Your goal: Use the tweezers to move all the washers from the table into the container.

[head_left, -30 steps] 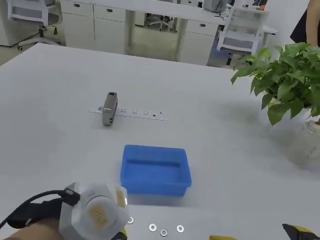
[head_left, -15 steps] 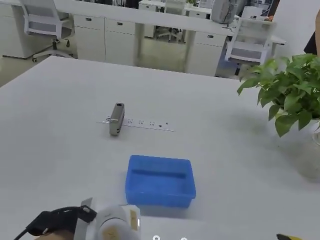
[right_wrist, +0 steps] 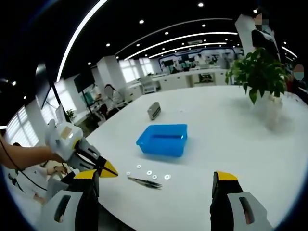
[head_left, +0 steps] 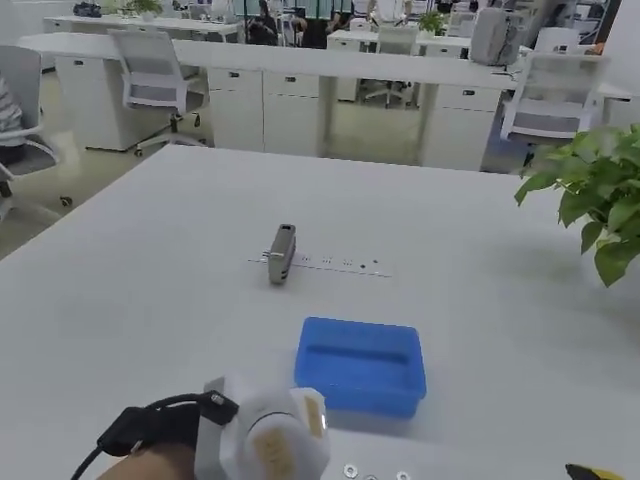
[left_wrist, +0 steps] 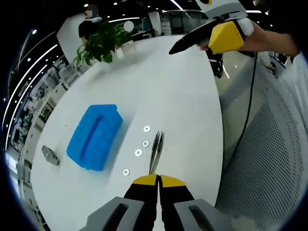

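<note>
Your left claw (left_wrist: 157, 179) is pinched shut on nothing. The tweezers (left_wrist: 155, 151) lie on the counter (left_wrist: 187, 110) just ahead of its tips, long axis roughly in line with the jaws. The washers (left_wrist: 138, 153) sit just beside them, toward the blue container (left_wrist: 94, 137). Your right claw (right_wrist: 155, 176) gapes wide, empty, and is farther off.

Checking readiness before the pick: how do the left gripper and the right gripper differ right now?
The left gripper has its jaws pressed together; the right gripper has its jaws wide apart. The left gripper's tips sit close to the tweezers; the right gripper is farther from them. Both have yellow-tipped jaws.
</note>
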Available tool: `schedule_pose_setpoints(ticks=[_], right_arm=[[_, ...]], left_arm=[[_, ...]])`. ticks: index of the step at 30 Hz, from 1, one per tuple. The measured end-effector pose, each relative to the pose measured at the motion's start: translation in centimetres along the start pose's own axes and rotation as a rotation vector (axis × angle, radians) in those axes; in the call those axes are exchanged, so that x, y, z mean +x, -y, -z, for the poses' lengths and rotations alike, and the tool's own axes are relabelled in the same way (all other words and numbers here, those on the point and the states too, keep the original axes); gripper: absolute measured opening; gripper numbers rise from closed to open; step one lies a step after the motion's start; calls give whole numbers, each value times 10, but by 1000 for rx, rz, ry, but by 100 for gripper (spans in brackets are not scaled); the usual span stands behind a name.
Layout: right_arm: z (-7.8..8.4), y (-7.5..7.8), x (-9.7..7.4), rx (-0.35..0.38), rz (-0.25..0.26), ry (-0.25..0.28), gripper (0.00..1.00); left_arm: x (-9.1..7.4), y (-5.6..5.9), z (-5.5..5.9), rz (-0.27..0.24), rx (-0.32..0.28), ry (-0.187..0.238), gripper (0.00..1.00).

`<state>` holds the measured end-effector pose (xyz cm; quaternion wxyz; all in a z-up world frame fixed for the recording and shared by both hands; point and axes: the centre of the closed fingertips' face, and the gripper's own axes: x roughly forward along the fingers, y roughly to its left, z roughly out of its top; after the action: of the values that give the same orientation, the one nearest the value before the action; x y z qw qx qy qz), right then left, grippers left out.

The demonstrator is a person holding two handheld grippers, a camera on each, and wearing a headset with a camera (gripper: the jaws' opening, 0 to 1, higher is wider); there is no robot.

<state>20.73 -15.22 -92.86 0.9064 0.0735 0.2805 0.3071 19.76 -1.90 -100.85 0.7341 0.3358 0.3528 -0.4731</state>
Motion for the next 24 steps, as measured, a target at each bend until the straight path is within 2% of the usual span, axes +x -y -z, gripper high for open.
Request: schedule_pose_setpoints(ticks=[4,6,8,9,11,14,15,17,19,24], right_arm=[[6,0,-11,68,-27,14,96],[5,0,-16,85,-43,30,96],[6,0,-19,82,-48,31,96],[6,-1,-20,78,-56,34,96],[11,-2,-20,79,-71,25,96],[18,-7,-21,80,-97,13,96],[19,-9,-22,79,-105,12,96],[19,-15,-24,72,-120,15,96],[20,-19,-25,64,-134,12,96],[23,-24,-25,48,-158,0,95]], left_arm=[[-13,4,-9,-30,-84,20,0],[-20,4,-14,-48,-106,36,0],[-25,5,-18,-63,-133,52,0],[-29,6,-23,-77,-170,75,0],[-34,8,-28,-89,-207,96,0],[-40,9,-30,-113,-239,114,0],[-43,9,-32,-119,-280,133,0],[-46,8,-34,-131,-325,161,0],[-52,6,-35,-151,-343,179,0],[-63,2,-34,-195,-352,185,0]])
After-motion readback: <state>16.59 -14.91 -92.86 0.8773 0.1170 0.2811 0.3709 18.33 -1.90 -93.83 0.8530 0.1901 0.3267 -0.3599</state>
